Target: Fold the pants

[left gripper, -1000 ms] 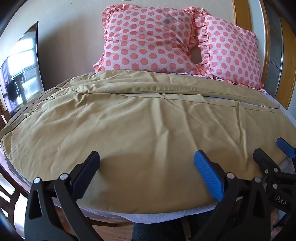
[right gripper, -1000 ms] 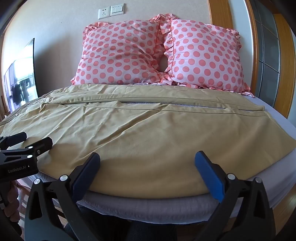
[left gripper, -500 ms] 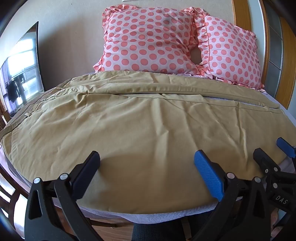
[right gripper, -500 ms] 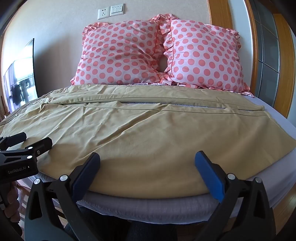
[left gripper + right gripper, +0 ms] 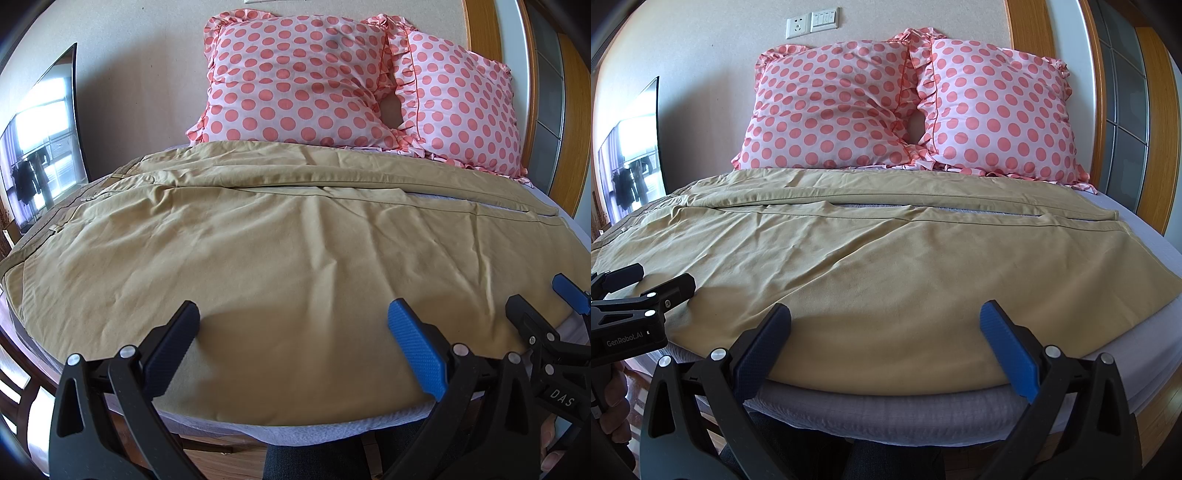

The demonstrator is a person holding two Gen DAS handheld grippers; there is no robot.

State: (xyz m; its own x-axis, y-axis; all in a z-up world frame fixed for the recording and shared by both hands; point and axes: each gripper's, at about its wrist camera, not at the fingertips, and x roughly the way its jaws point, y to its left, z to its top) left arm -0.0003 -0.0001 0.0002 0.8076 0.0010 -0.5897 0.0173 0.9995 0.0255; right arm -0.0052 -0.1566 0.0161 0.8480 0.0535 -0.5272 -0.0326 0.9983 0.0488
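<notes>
Tan pants (image 5: 280,258) lie spread flat across the bed, waistband at the left, leg hems at the right; they also show in the right wrist view (image 5: 886,266). My left gripper (image 5: 291,336) is open and empty, hovering over the near edge of the near leg. My right gripper (image 5: 884,336) is open and empty over the same near edge, further right. The right gripper shows in the left wrist view (image 5: 543,299) at the far right. The left gripper shows in the right wrist view (image 5: 653,280) at the far left.
Two pink polka-dot pillows (image 5: 908,107) lean against the wall at the head of the bed. The grey mattress edge (image 5: 886,410) runs just below the pants. A dark screen (image 5: 40,147) stands at the left, a wooden frame (image 5: 1023,29) at the right.
</notes>
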